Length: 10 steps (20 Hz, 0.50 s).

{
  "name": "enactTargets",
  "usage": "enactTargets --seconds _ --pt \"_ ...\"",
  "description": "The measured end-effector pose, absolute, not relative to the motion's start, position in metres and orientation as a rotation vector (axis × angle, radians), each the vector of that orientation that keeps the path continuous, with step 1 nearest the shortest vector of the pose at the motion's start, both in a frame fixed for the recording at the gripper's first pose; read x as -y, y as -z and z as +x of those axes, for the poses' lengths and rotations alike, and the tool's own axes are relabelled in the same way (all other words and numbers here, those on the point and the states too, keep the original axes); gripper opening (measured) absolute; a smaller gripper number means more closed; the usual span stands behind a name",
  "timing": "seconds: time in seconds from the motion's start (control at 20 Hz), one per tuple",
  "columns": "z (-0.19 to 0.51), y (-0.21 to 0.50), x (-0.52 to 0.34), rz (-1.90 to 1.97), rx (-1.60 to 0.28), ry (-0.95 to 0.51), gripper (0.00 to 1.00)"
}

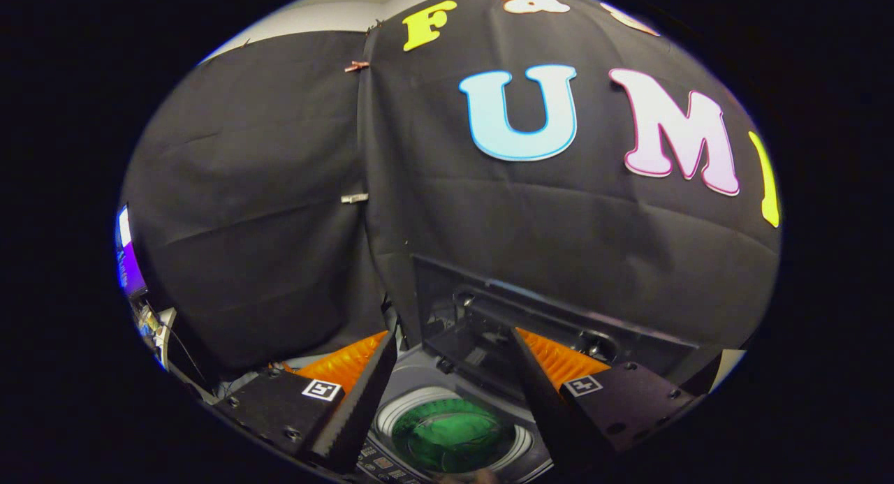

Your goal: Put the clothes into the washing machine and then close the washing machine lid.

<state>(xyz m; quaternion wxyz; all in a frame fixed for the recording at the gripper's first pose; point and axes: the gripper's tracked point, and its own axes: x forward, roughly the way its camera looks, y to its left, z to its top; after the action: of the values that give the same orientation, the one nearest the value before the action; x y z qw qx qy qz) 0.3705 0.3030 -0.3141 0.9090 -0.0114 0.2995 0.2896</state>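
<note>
My claw (447, 383) spread wide, holding nothing. Between fingers: washing machine (419, 393) drum, green clothes (450, 435) inside, blurry. Lid (552, 316) raised behind, partly hidden by my right finger.

No readable text; square marker tags on gripper (447, 372) mounts, washer (454, 428) panel labels too small.

gripper view | rides tool (450, 348) | looks forward and down, close above open washing machine (447, 428) | faces booth wall
</note>
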Motion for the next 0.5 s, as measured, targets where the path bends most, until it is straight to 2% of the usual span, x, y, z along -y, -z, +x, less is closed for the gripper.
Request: enactTargets --seconds 0.5 --pt "0.434 0.294 -0.236 0.025 -0.452 -0.271 0.99"
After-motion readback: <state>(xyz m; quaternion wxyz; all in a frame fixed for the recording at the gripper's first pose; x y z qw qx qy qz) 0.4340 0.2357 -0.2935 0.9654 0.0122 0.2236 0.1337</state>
